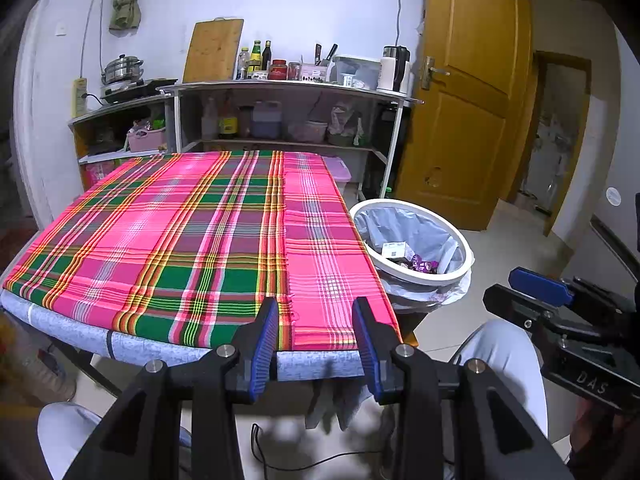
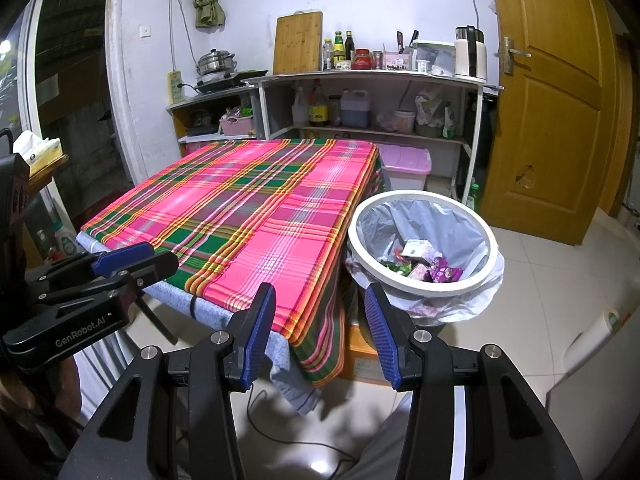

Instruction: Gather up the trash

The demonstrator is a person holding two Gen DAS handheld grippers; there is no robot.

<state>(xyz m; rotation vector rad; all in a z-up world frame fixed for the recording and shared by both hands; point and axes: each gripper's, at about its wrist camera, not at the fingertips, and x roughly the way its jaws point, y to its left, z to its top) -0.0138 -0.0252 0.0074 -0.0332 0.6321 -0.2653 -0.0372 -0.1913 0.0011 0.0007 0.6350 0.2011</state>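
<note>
The left claw point(image 1: 316, 332), black with blue ribbed pads, is held above the near edge of the desk point(image 1: 312, 366). Its two fingers stand wide apart and nothing is between them. The right claw point(image 2: 320, 330), of the same black and blue build, is also spread wide and holds nothing; it is at the near corner of the desk, close to the bin.

The desk is covered by a pink, green and yellow checked cloth point(image 1: 192, 232), with a grey cloth point(image 2: 176, 294) under it that shows along the near edge.

The white round trash bin with a pale plastic bag liner point(image 2: 424, 288) stands on the tiled floor point(image 2: 560, 280) just beside the right side of the desk. The trash is inside the bin: purple snack wrappers point(image 2: 442, 274), a small white carton with print point(image 2: 416, 248) and some green wrapper pieces point(image 2: 394, 267) lie together at the bottom of the liner.

Behind the desk stands a white shelf unit point(image 1: 288, 90) with bottles, jars and a kettle on top. A yellow-brown wooden door point(image 1: 460, 100) is at the right.
</note>
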